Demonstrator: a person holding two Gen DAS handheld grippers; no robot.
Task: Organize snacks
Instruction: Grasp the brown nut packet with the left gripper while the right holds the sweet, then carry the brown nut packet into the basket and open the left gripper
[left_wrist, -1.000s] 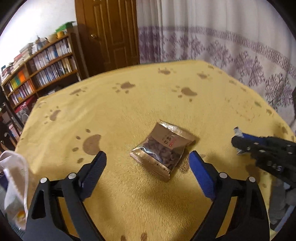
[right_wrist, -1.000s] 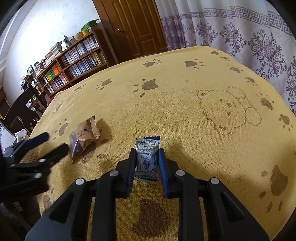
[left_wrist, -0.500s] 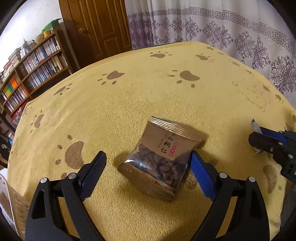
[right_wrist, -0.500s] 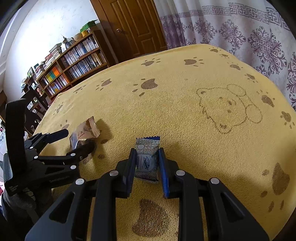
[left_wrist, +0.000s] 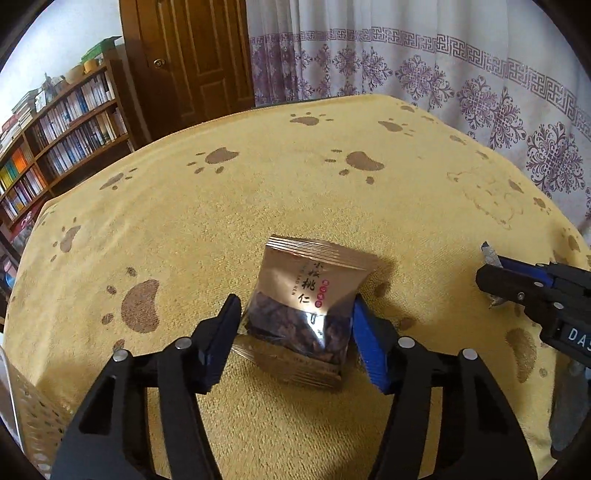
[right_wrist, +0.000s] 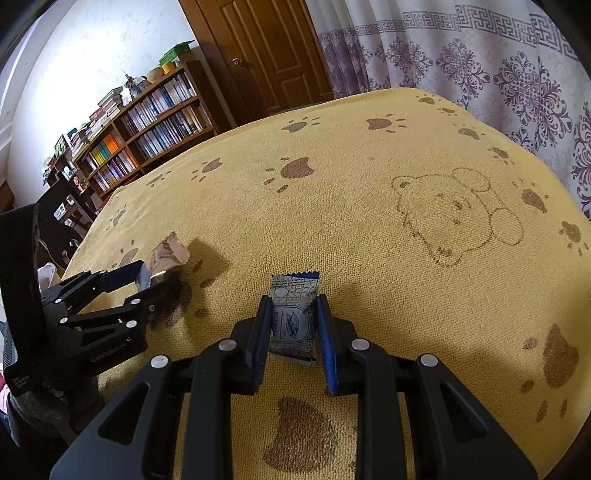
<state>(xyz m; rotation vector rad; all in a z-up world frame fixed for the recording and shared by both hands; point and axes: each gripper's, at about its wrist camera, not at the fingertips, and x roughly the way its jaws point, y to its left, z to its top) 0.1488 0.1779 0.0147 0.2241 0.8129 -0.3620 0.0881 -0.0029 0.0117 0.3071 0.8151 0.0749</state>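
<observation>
A golden-brown packet of nuts (left_wrist: 306, 299) lies on the yellow paw-print cloth (left_wrist: 295, 184). My left gripper (left_wrist: 295, 325) is shut on its lower half, a finger pressed against each side. The same packet (right_wrist: 166, 258) shows at the left of the right wrist view, in the left gripper (right_wrist: 155, 280). My right gripper (right_wrist: 293, 314) is shut on a small blue-and-white wrapped snack (right_wrist: 293, 317), held just above the cloth. In the left wrist view the right gripper (left_wrist: 491, 280) comes in from the right edge with the wrapper's end poking out.
A white mesh basket (left_wrist: 33, 417) stands at the table's lower left corner. Behind the table are a bookshelf (left_wrist: 62, 133), a wooden door (left_wrist: 192, 55) and a patterned curtain (left_wrist: 443, 74). A bear outline (right_wrist: 461, 218) marks the cloth on the right.
My left gripper came forward over the nut packet and shut on it; one second ago its fingers were wide apart. The right gripper has kept its hold on the blue snack, nearly still.
</observation>
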